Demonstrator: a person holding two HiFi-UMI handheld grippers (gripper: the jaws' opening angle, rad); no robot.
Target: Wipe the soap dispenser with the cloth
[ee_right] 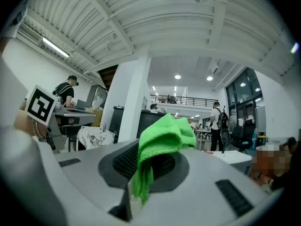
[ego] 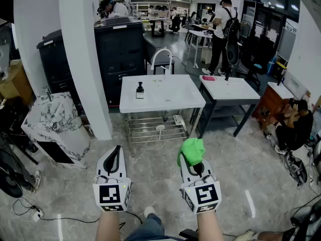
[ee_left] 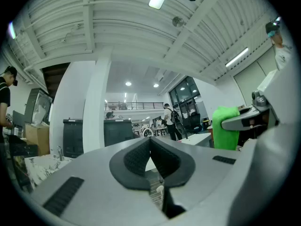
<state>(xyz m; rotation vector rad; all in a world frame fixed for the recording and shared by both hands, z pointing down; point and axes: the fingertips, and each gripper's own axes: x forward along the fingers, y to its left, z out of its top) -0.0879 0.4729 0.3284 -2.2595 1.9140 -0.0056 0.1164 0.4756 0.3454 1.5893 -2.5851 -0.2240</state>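
Down low in front of us, over the grey floor (ego: 241, 169), we hold two grippers side by side. Our left gripper (ego: 118, 149) has its jaws pressed tight together, and nothing is between them. Our right gripper (ego: 194, 160) has its jaws closed on the green cloth (ego: 192, 149). In the right gripper view the cloth puffs up above the tips, and a bit of it hangs down between the jaws. Both grippers point toward a white table (ego: 175, 100) that stands well ahead of us. The soap dispenser (ego: 140, 90) stands upright on the left part of that table. It is a small bottle with a dark top, and it is well apart from both grippers and from the cloth. Under the white table we see a wire shelf (ego: 155, 127). A dark table (ego: 230, 90) stands just beside it on the right. A white pillar (ego: 83, 59) rises to the left of the white table, and a stone-patterned block (ego: 52, 122) sits to the left of the pillar. Far behind, a person with a backpack (ego: 223, 26) stands with their back to us. Another person (ego: 296, 127) sits low by the wall on the right.
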